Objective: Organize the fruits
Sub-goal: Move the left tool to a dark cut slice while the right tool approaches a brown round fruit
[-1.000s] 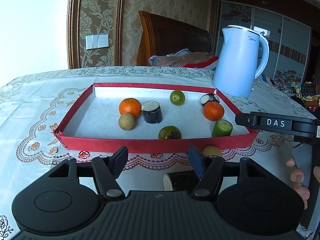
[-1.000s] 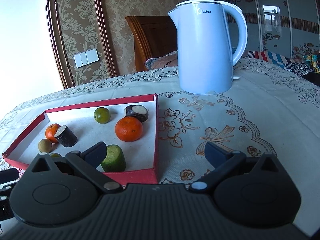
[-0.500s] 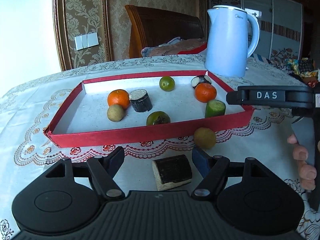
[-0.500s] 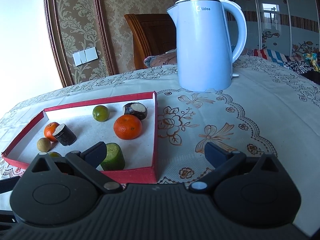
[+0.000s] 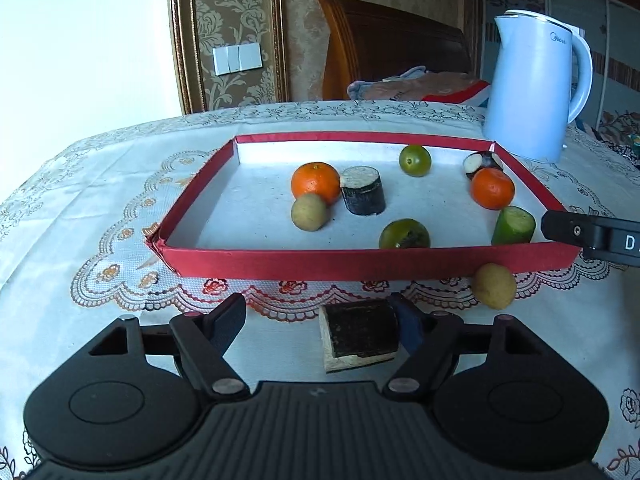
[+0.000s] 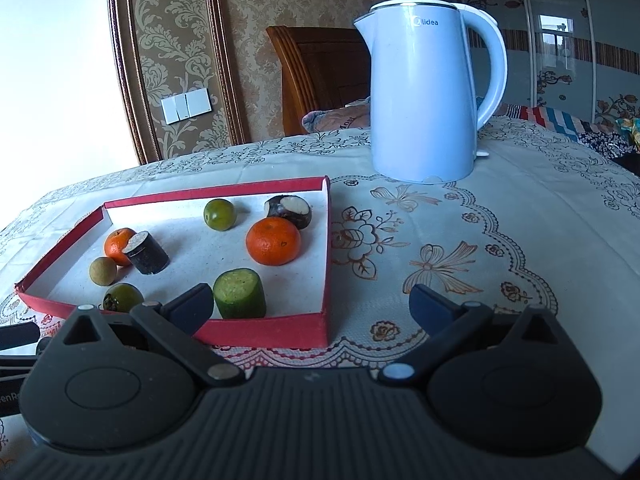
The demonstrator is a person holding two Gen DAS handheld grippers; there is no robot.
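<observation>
A red tray (image 5: 360, 266) holds two oranges (image 5: 315, 182), a dark cut chunk (image 5: 363, 195), a green cucumber piece (image 5: 513, 225), two green fruits and a tan round fruit. A second dark chunk (image 5: 358, 334) lies on the cloth outside the tray, between my left gripper's (image 5: 320, 320) open fingers, against the right finger. A tan round fruit (image 5: 494, 285) lies outside the tray's front wall. My right gripper (image 6: 312, 304) is open and empty at the tray's near right corner (image 6: 325, 332); the cucumber piece (image 6: 240, 293) sits just beyond it.
A light blue kettle (image 6: 428, 100) stands behind the tray's right side on the embroidered tablecloth (image 6: 480, 260). A wooden chair back (image 5: 392, 48) and a wall with light switches are beyond the table. The right gripper's body (image 5: 592, 234) shows at the left view's right edge.
My left gripper has moved right and forward, so the loose dark chunk now lies between its fingers, against the right one. The right gripper barely shifted.
</observation>
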